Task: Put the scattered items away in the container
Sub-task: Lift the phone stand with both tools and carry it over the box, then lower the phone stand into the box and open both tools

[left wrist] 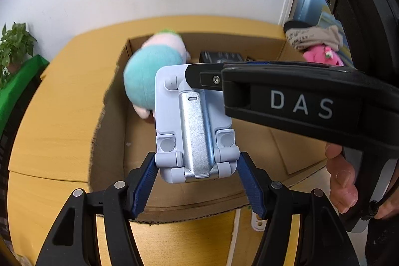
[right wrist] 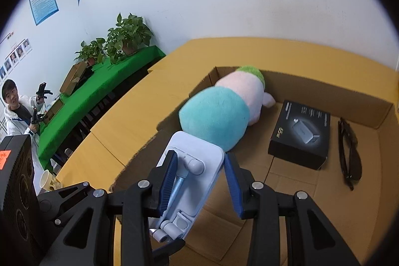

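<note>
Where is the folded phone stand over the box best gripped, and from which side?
Grip the phone stand across its two straight long edges near the hinged end, coming in endwise as the left gripper does. It is a flat slab; its face carries knobs and a metal arm.
</note>
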`<state>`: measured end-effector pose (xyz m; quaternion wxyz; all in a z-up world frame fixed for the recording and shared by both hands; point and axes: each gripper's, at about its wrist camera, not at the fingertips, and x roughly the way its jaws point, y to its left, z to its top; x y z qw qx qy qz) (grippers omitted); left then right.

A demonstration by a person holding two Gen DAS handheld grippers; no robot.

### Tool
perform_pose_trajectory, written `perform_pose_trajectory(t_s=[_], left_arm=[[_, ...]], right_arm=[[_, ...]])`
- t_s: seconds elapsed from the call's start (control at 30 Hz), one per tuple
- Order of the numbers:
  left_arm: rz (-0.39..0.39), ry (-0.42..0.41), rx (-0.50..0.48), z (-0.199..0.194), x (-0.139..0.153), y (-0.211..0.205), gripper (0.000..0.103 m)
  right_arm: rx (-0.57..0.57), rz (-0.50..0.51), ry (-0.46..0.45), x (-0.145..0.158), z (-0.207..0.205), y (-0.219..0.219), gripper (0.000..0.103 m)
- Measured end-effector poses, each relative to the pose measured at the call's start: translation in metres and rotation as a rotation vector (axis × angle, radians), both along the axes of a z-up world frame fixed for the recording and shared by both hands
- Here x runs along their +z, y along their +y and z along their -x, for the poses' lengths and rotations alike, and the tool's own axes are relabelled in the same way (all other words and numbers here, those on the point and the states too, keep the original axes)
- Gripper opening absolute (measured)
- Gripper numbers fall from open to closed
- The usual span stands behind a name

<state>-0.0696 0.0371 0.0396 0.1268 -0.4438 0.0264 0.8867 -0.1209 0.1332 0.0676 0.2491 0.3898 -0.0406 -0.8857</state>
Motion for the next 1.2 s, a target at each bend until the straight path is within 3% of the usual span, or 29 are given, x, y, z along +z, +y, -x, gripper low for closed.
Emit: perform_pose_trajectory(t_s=[0.4, 0.57, 0.7, 0.8, 0.93, 1.03, 1.13, 1.2], left_arm=[[0.016, -0.242, -0.013, 0.037, -0.042, 0.019, 0.069], [0.036, -0.288, 0.009, 0.049, -0.052, 0.018, 0.069], [0.028, -0.299, 0.000, 0.052, -0.055, 0.019, 0.069], [0.034, -0.291, 0.013, 0.054, -0.057, 0.014, 0.069], [0.011, -0.262, 0.041, 0.047, -0.052, 0.002, 0.070], [-0.012, -0.175, 0.050, 0.031, -0.033, -0.007, 0.071], [-0.032, -0.071, 0.043, 0.007, -0.008, -0.014, 0.080], [-0.039, 0.005, 0.047, -0.011, 0.008, -0.019, 0.087]], right_arm=[[-0.056, 0.033, -0.220, -0.061, 0.035, 0.023, 0.038], [0.019, -0.010, -0.333, -0.077, 0.041, 0.007, 0.034], [0.006, -0.030, -0.335, -0.080, 0.037, 0.006, 0.033], [-0.017, -0.003, -0.330, -0.079, 0.032, 0.014, 0.039], [-0.054, -0.002, -0.267, -0.065, 0.017, 0.026, 0.061], [-0.096, 0.016, -0.207, -0.048, -0.001, 0.043, 0.068], [-0.148, 0.021, -0.137, -0.031, -0.026, 0.056, 0.077], [-0.167, 0.007, -0.088, -0.021, -0.045, 0.061, 0.077]])
